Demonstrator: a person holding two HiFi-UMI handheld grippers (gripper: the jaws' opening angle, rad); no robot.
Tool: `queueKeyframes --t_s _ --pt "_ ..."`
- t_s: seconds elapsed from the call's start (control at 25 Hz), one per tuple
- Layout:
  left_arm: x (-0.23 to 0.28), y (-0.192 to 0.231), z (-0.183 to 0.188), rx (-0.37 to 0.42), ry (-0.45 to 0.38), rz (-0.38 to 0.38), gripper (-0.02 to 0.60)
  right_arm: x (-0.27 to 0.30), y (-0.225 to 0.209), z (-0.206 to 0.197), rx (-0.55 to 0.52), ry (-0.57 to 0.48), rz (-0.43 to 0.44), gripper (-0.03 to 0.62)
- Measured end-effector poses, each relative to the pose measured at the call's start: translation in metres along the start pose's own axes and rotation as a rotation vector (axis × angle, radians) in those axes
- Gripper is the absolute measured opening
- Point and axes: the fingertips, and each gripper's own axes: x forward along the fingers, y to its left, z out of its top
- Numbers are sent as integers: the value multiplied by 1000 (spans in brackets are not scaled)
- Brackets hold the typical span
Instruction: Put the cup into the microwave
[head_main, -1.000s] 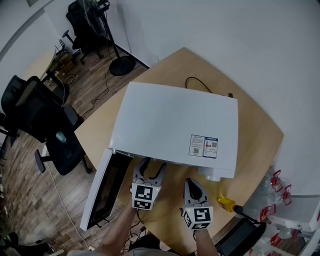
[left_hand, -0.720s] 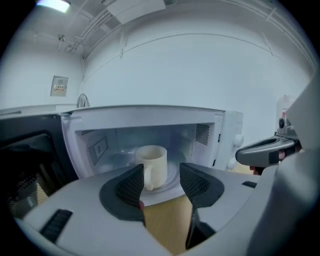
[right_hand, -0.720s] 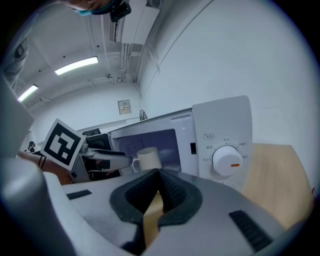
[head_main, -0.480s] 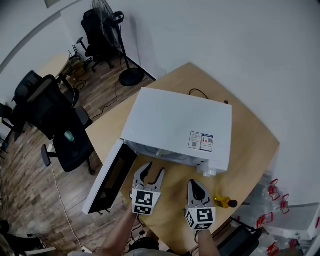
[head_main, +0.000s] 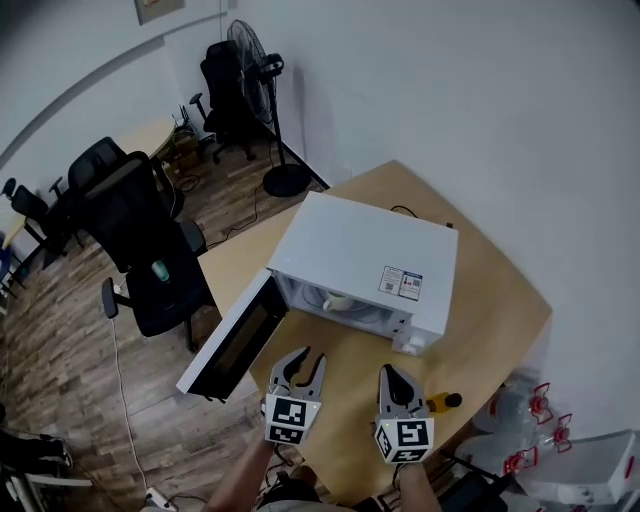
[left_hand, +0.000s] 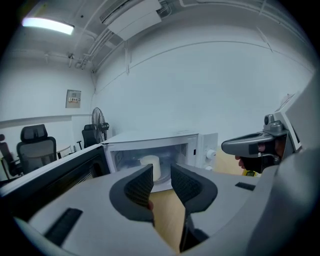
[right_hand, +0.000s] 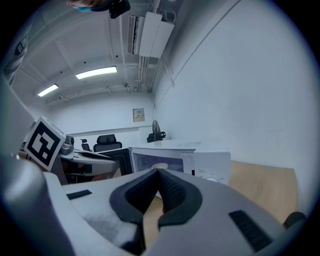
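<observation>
Microwave (head_main: 365, 255), door (head_main: 232, 340) open: white cup (left_hand: 152, 160) inside. My left fingers (left_hand: 138, 188) just closing, empty; right fingers (right_hand: 171, 193) pressed together.

Left tongs (head_main: 299, 362): lower centre of the head view, marker cube facing the camera, tips aimed toward the upper frame. The jaws have just been closing and now stand partly apart, a narrow gap between the pads with nothing in it.
Right tongs (head_main: 392, 375): just right of the left pair, parallel to it, well apart. Jaws together at the tips, nothing held.
Left forearm (head_main: 240, 475) and right forearm (head_main: 413, 488) enter from the bottom edge.
</observation>
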Motion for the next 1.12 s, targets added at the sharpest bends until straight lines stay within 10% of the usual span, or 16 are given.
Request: queueKeyframes --t_s 1.12 --pt "-161 -78 -8 -51 -77 147 37 -130 32 4 -80 -59 148 17"
